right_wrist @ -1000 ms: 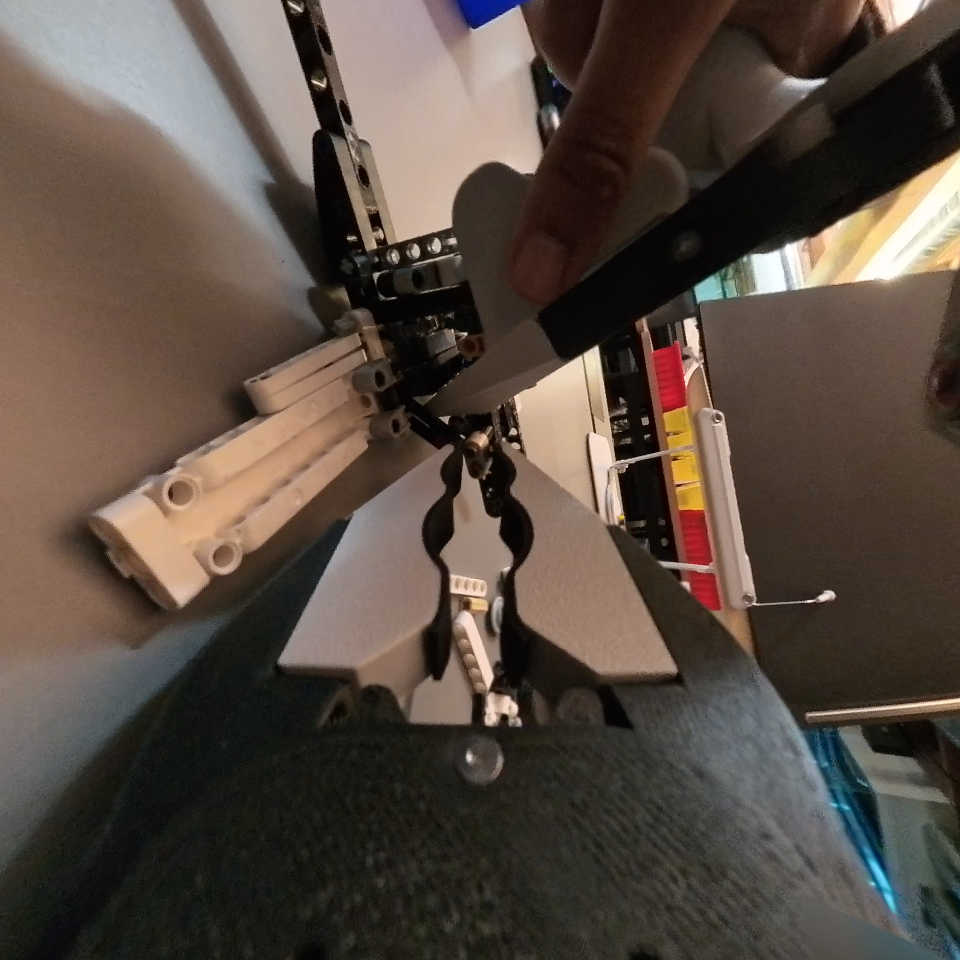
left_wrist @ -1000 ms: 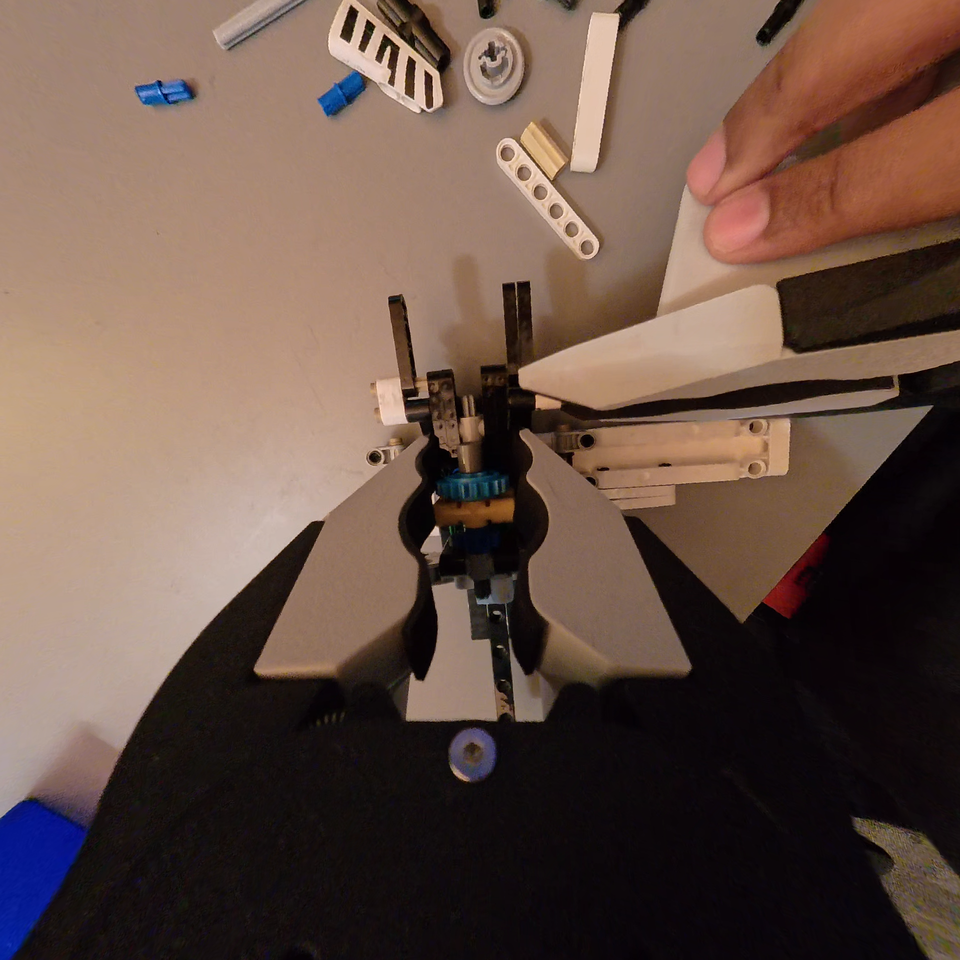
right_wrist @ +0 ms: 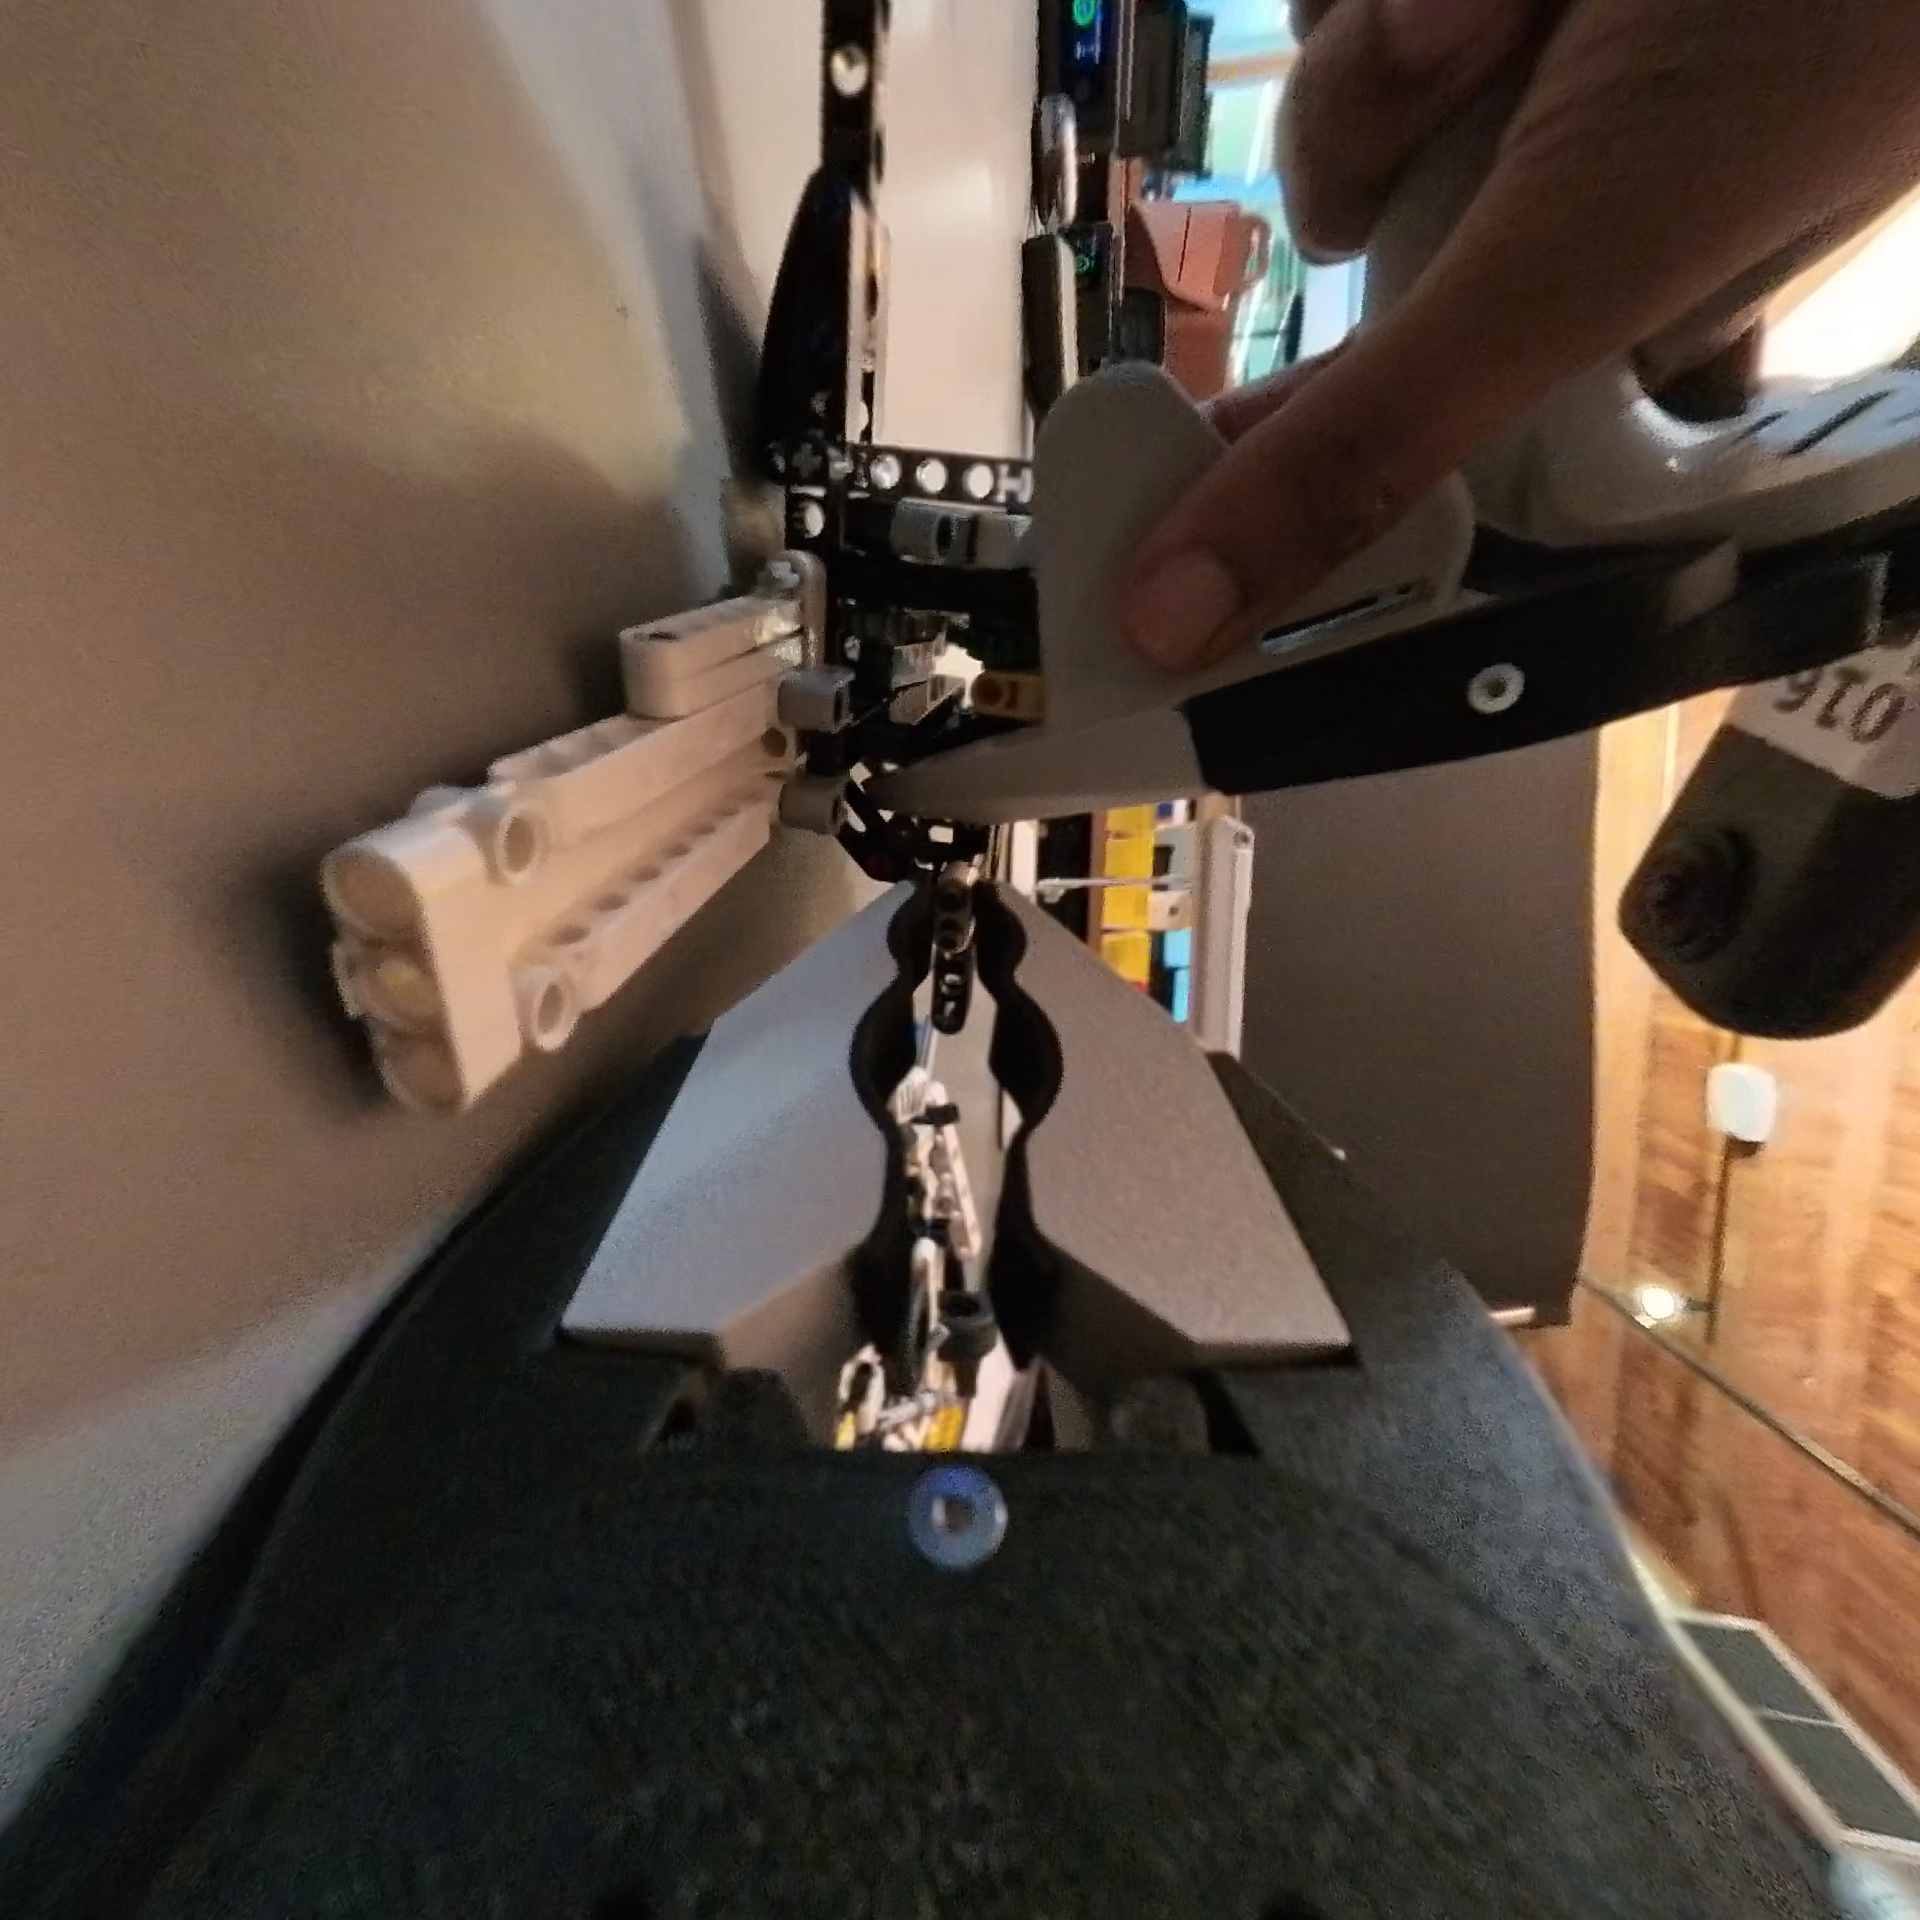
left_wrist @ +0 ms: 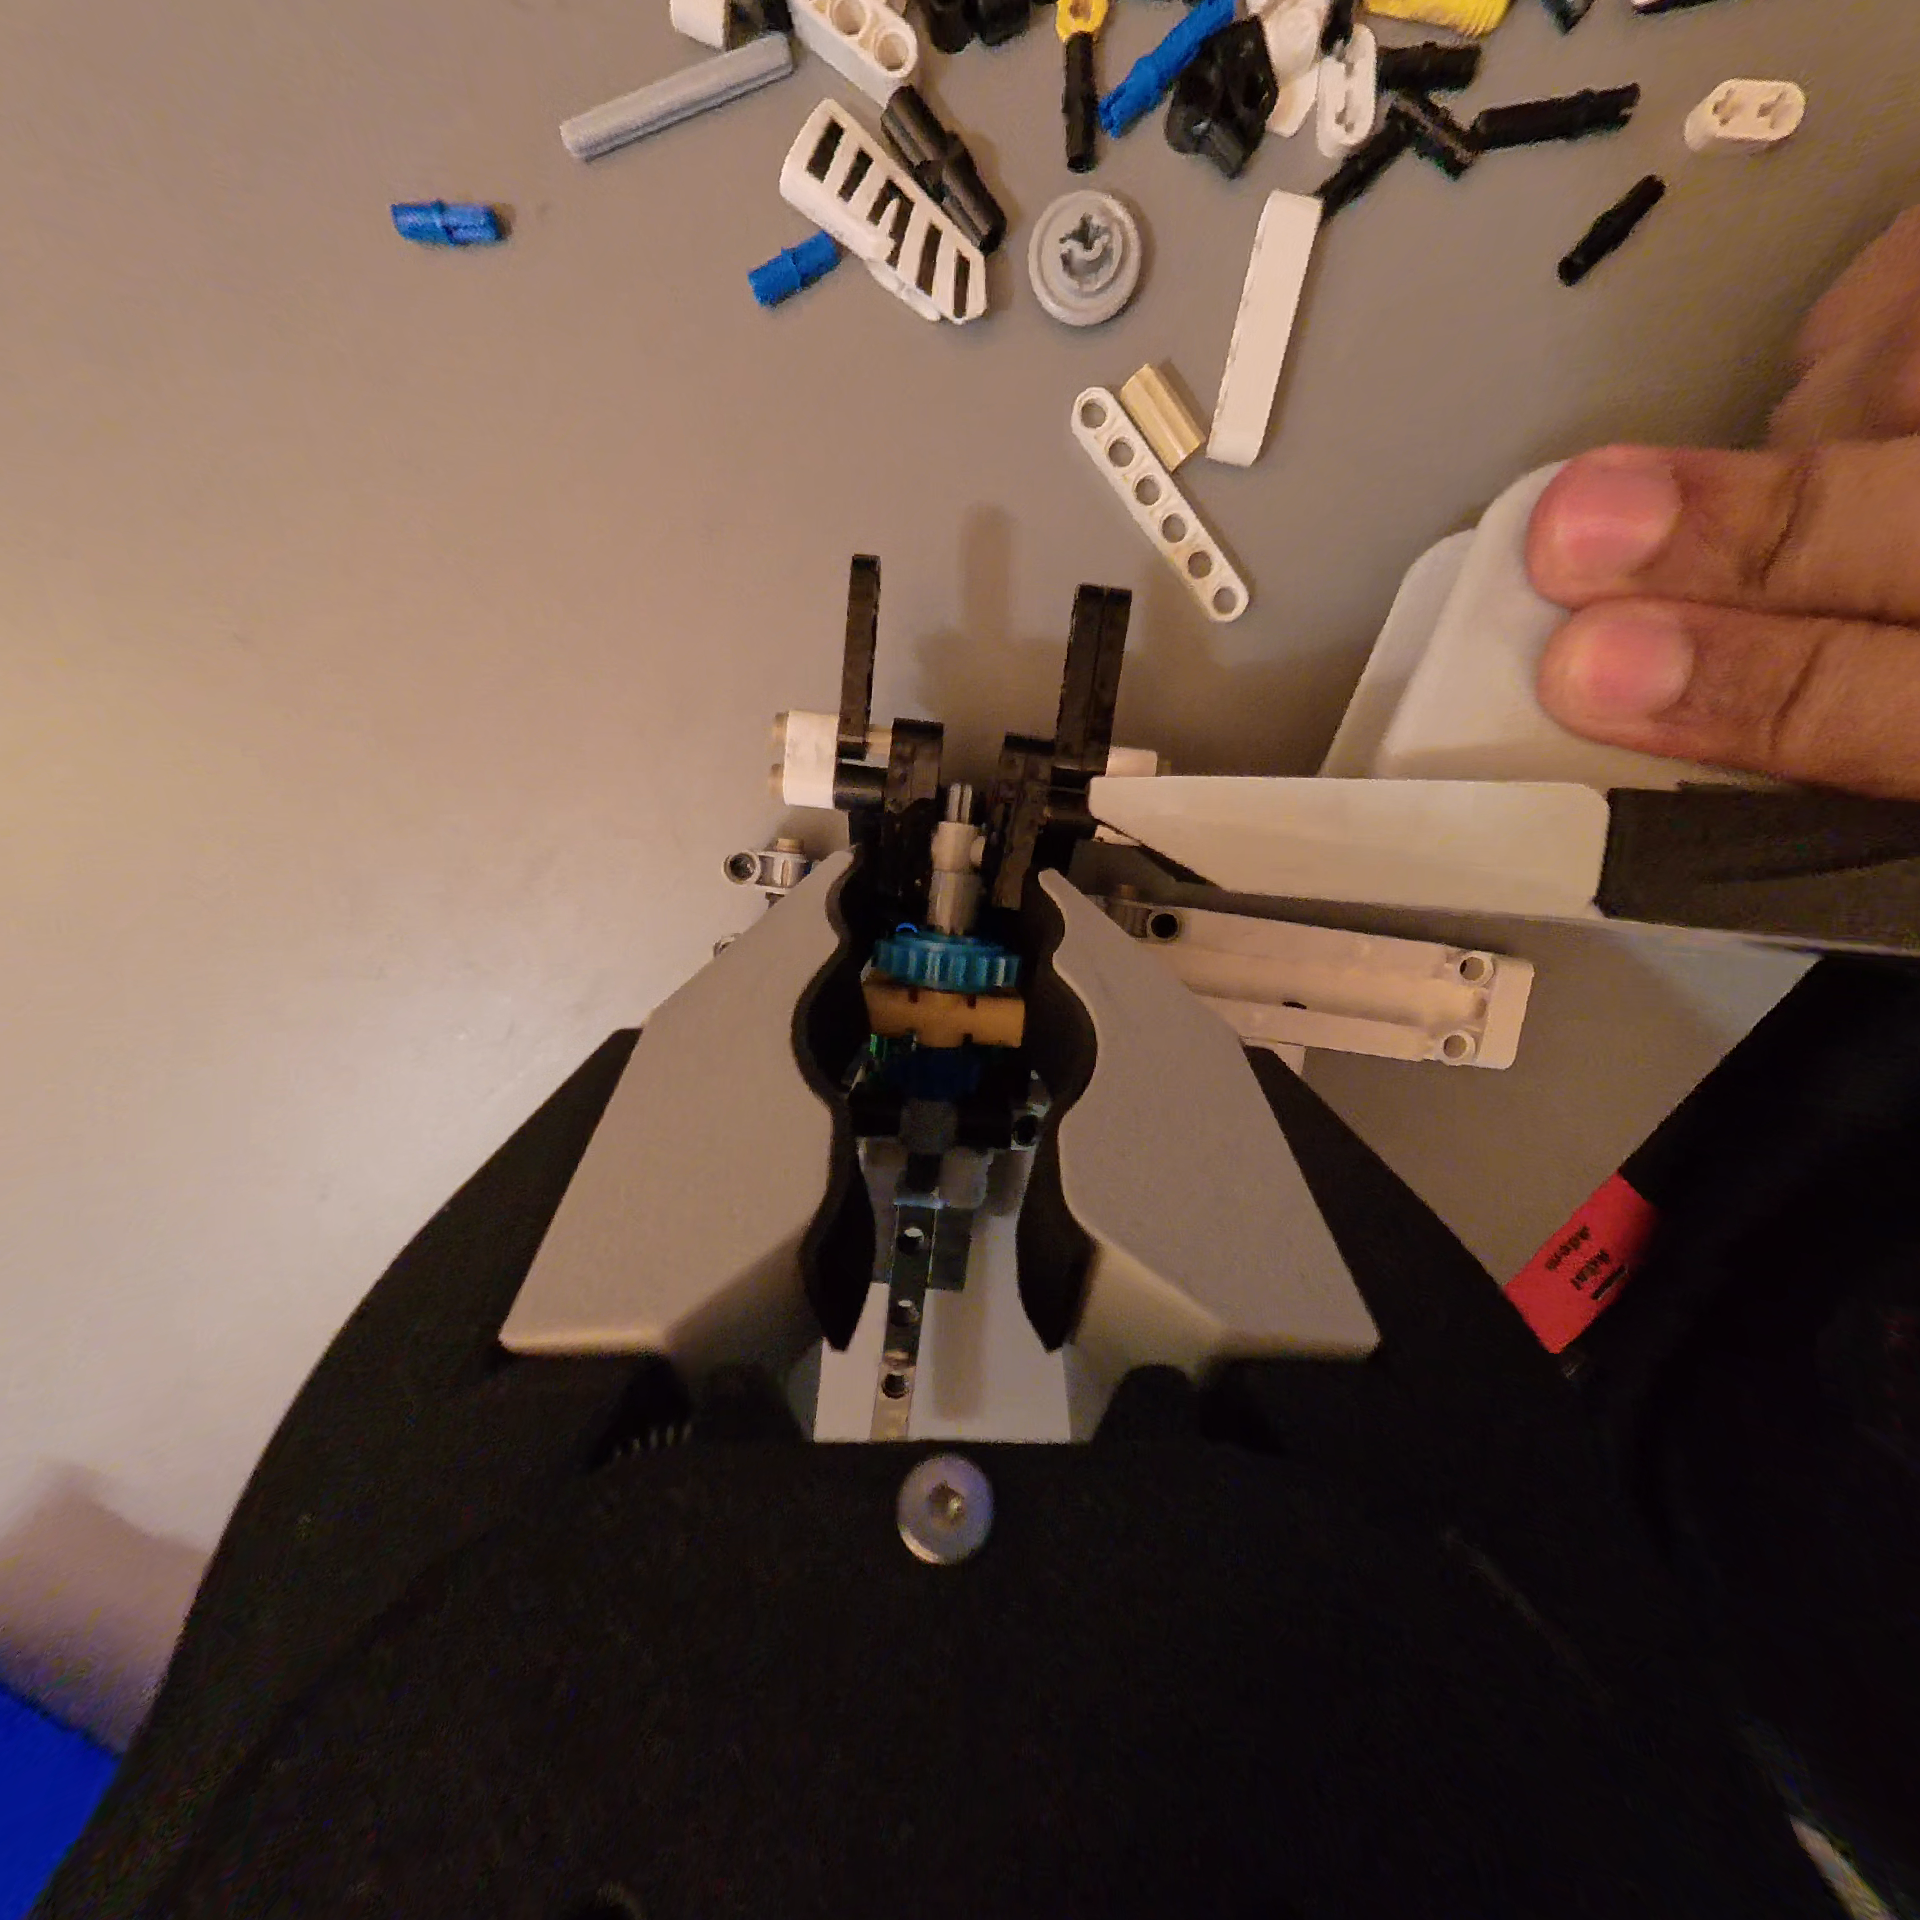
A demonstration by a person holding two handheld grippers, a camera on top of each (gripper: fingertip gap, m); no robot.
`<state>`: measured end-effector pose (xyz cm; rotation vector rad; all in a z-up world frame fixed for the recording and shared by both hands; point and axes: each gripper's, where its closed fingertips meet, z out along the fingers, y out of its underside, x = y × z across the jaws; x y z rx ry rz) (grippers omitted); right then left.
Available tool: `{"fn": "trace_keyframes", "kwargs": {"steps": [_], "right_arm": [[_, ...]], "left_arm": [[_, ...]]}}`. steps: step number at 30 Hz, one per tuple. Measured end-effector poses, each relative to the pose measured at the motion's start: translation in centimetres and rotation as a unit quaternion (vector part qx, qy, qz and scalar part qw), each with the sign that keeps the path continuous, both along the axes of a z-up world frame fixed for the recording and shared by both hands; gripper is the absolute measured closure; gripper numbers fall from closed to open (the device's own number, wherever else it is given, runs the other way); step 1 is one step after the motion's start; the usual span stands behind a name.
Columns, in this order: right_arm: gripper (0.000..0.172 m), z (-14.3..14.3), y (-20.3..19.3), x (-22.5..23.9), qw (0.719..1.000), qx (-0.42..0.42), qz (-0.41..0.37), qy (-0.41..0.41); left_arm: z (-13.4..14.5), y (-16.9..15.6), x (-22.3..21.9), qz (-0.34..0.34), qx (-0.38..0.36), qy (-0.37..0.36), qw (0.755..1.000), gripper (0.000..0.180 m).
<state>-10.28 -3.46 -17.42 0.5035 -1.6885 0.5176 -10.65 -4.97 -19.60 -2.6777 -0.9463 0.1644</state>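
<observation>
In the left wrist view, my left gripper is shut on a small brick-built assembly. The assembly has a blue gear, a tan block, black upright beams and white side beams, and it rests on the grey table. My right gripper reaches in from the right, its white fingertips at the assembly's black right side. In the right wrist view, my right gripper is shut on a thin black holed beam that sticks out of the assembly. The left gripper's fingers and a hand show above.
Loose parts lie at the table's far side: a mixed pile, a white holed beam, a grey hub, a white grille piece and blue pins. A red-tagged dark object sits right. Shelves stand behind. My left and right fingertips are right by each other.
My right gripper's jaws have narrowed and the black beam now sits deeper between its pads. My left gripper keeps its hold on the assembly, and its view has drawn back to show more loose parts.
</observation>
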Motion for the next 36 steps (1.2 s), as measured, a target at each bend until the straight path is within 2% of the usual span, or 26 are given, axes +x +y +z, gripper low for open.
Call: {"fn": "trace_keyframes", "kwargs": {"steps": [4,8,11,16,29,36], "right_arm": [[0.165,0.1,0.0,-0.3,0.999,0.014,0.026,0.031],[0.165,0.1,-0.3,-0.9,0.998,-0.007,0.058,0.011],[0.164,0.1,-0.3,-0.8,0.995,-0.04,0.085,-0.019],[0.162,0.3,0.0,-2.0,0.997,-0.052,0.055,-0.015],[0.165,0.7,-0.5,-1.6,0.997,-0.017,0.062,0.04],[0.165,0.7,-0.6,-1.5,0.996,-0.011,0.076,0.044]], "left_arm": [[0.0,0.1,-0.2,-0.006,0.017,-0.01,1.0,0.155],[0.0,-0.3,-0.7,-0.01,0.01,-0.004,1.0,0.154],[0.1,-0.3,-0.6,-0.014,0.025,-0.029,0.999,0.155],[0.4,0.0,-0.4,0.002,0.082,-0.065,0.995,0.155],[0.5,0.0,-0.6,0.012,0.09,-0.064,0.994,0.155],[0.5,-0.1,-0.6,0.009,0.092,-0.07,0.993,0.155]]}}
